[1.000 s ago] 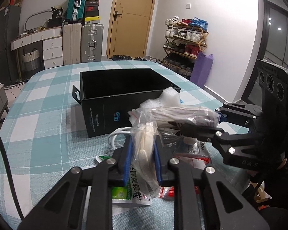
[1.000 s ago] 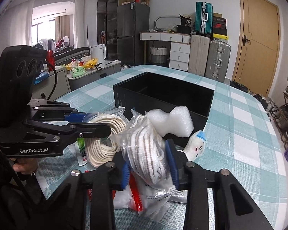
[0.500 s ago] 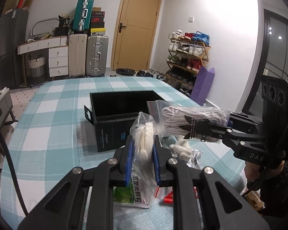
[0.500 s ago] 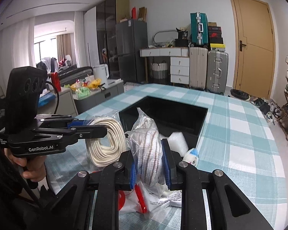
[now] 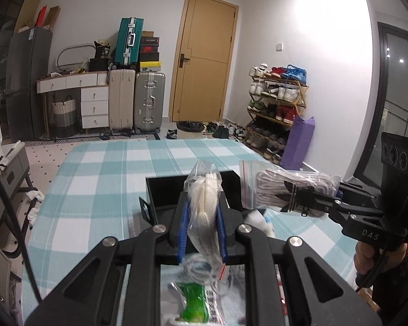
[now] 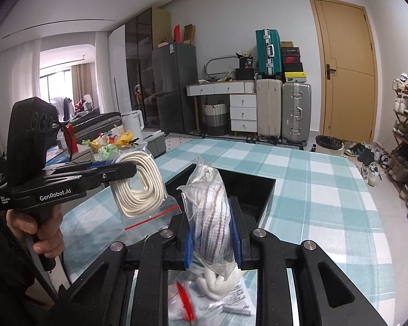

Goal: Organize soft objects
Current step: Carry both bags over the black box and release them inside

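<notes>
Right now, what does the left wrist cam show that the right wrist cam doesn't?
Only the left wrist view: the purple bag by the shoe rack, and a green packet on the table below the left claw.

Only the right wrist view: the white kettle, and the red zip strip on the cream rope bag.

Both: the black box, the checked tablecloth, and each claw shut on its bag, the right claw on the striped rope bag.

rope bag (image 5: pixel 204 203): your clear zip bag of coiled cream rope, upright, lifted above the box.
sock bag (image 6: pixel 212 217): clear, striped white socks, upright, raised.
box (image 6: pixel 247 187): black, open, on checked cloth.
</notes>
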Tool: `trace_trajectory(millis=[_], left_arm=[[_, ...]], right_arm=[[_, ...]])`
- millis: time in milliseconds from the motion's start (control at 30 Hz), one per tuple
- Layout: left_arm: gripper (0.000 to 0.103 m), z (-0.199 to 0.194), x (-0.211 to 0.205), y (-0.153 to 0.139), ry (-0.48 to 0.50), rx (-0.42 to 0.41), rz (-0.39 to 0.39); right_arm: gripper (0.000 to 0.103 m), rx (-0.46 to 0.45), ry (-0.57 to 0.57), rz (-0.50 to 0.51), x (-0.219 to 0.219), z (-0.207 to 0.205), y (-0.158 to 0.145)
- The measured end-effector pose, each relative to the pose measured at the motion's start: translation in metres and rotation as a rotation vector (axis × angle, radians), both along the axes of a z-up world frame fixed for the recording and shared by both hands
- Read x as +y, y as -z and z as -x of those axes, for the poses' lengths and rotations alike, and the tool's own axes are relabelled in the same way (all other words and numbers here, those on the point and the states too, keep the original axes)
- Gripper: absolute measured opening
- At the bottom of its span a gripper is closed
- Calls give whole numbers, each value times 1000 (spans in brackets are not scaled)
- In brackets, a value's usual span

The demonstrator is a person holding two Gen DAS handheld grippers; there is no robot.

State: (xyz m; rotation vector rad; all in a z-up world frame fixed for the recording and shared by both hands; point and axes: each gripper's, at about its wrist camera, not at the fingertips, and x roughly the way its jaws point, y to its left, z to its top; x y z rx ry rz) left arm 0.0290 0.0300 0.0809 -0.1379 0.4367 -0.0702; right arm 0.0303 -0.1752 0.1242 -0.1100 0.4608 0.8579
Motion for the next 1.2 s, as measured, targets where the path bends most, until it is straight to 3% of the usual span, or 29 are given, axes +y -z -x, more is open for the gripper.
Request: trace_trajectory(millis=[367,1200], left_arm=[[16,-32,11,-8,-37,-20,5],[16,-86,20,12,-66,32,27]], right_arm=[[22,11,19,-5,14,-24,-8],[22,68,30,31,41,-69,2]])
